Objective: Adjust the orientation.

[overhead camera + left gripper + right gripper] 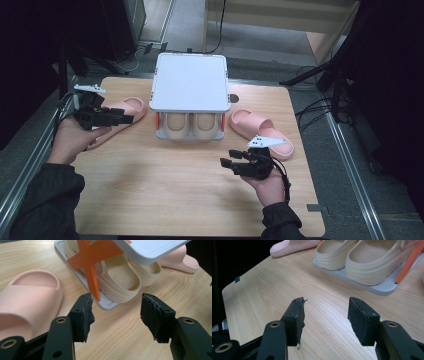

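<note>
Apparently the work in hand is stowing the two pink slippers on the small white shoe rack (190, 82) that stands at the middle of the desk (165, 185), and the step now is the approach, before any grasp. Cream clogs (192, 125) already fill the rack's lower tier, and its flat top is bare. One pink slipper (122, 112) lies just left of the rack, the other pink slipper (260, 131) just right of it, both flat on the desk. The left gripper (117, 119) hovers at the near slipper left of the rack, its fingers (83, 315) wide apart with nothing between them. The right gripper (230, 164) sits in front of the rack and a little to its right, near the second slipper; its fingers (295, 320) also stand wide and empty. Next, I judge, the left gripper must settle over the slipper's strap or side wall, close firmly, then lift it to the rack's top.
</note>
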The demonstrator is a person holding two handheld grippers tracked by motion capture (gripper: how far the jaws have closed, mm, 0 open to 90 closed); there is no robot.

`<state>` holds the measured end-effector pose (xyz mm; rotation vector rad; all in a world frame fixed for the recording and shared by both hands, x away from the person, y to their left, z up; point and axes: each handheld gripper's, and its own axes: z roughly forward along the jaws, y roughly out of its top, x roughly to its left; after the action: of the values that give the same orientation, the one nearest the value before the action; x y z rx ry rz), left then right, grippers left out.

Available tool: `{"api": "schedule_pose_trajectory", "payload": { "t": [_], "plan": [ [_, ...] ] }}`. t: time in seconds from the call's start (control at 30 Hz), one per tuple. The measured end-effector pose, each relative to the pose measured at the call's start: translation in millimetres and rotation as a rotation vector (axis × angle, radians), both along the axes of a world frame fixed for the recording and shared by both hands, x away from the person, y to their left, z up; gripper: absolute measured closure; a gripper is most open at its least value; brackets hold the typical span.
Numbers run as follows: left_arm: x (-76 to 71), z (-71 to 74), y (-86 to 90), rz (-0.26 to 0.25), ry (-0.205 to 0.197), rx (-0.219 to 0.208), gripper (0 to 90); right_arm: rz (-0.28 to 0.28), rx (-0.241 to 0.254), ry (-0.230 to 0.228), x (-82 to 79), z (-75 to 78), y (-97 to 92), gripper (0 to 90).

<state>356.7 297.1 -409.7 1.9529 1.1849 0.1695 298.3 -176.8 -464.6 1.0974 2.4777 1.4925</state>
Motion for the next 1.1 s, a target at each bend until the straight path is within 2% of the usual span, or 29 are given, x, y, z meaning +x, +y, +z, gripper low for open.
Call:
{"api": "schedule_pose_trajectory", "payload": {
  "t": [0.2, 0.3, 0.47, 0.63, 0.73, 0.97, 1.03, 1.1],
  "plan": [
    [5.1, -18.4, 12.3, 0.018, 0.027, 0.006, 44.5, 0.019, -0.012, 0.006, 2.5, -2.5, 6.2, 47.8],
    [6.2, -23.3, 21.7, 0.021, 0.051, -0.029, 44.4, 0.029, -0.027, 0.007, 1.5, -3.6, 9.1, 47.8],
    [6.3, -30.5, 35.8, 0.072, 0.042, 0.009, 46.7, 0.035, -0.050, 0.005, 3.2, -6.7, 12.4, 47.8],
    [12.2, -47.2, 51.3, 0.113, 0.053, 0.047, 51.9, 0.029, -0.054, 0.007, 3.2, -8.0, 11.7, 47.8],
    [17.8, -56.6, 55.8, 0.123, 0.058, 0.068, 54.8, 0.024, -0.057, 0.008, 1.5, -8.0, 10.7, 47.8],
    [29.5, -75.7, 64.0, 0.129, 0.073, 0.066, 54.4, 0.003, -0.064, 0.006, -1.1, -9.2, 5.2, 47.6],
    [33.4, -78.5, 63.7, 0.131, 0.083, 0.063, 55.4, -0.009, -0.066, 0.012, -3.1, -9.6, 2.9, 47.4],
    [38.6, -80.7, 60.2, 0.127, 0.081, 0.077, 55.8, -0.019, -0.073, 0.012, -5.3, -10.1, 0.3, 47.4]
  ]
}}
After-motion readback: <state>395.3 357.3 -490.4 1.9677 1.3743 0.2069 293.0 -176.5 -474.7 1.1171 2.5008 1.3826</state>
